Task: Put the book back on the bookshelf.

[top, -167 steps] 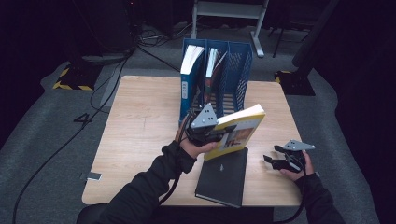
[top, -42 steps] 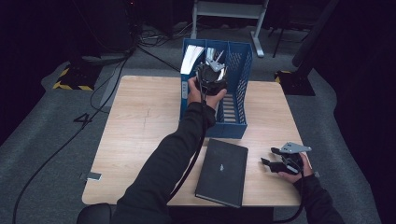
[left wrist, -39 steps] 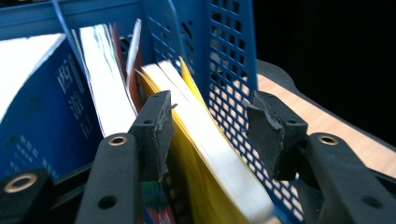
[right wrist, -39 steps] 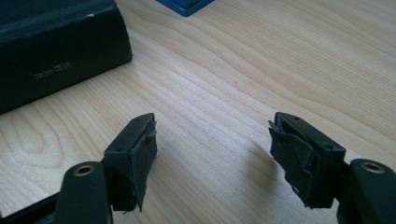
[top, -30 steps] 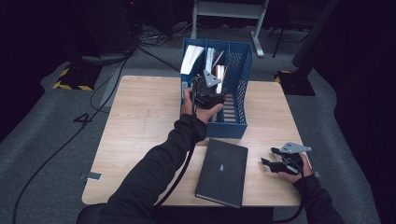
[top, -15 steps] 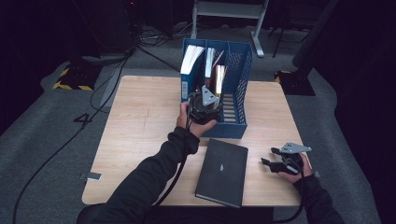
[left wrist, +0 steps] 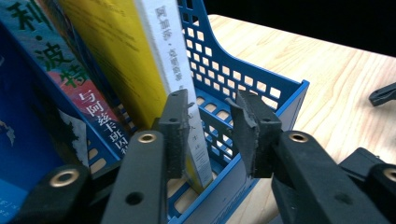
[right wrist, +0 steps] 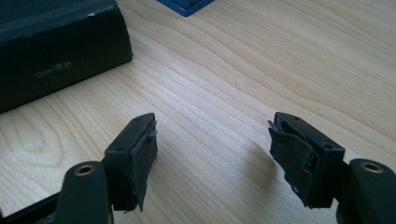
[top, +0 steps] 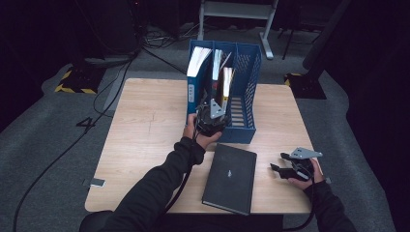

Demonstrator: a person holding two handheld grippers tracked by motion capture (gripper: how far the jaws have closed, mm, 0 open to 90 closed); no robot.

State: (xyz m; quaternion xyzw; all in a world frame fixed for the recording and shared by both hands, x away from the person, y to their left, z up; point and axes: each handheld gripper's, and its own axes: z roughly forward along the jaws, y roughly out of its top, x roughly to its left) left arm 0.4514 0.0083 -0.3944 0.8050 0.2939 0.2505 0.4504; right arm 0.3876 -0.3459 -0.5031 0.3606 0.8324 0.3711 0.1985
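A blue file rack (top: 245,92) stands at the far middle of the wooden table (top: 145,125), with books upright in it. The yellow book (top: 225,83) with a white spine (left wrist: 173,56) leans in a middle slot. My left gripper (top: 211,117) hovers at the rack's near end. Its jaws (left wrist: 210,126) have just been closing, but they stand apart with nothing between the pads. A black book (top: 229,178) lies flat near the front edge. My right gripper (top: 289,166) rests open low over bare wood (right wrist: 212,154), right of the black book (right wrist: 51,42).
A blue binder (top: 196,72) and a colourful book with Chinese lettering (left wrist: 70,74) fill the rack's left slots. The rack's perforated wall (left wrist: 261,79) runs along its right side. Dark floor, cables and a metal stand lie beyond the table's far edge.
The left gripper has come down and back from over the rack to its near end, and its jaws have narrowed. Earlier it held the yellow book, which now stands in the rack. The right hand kept still.
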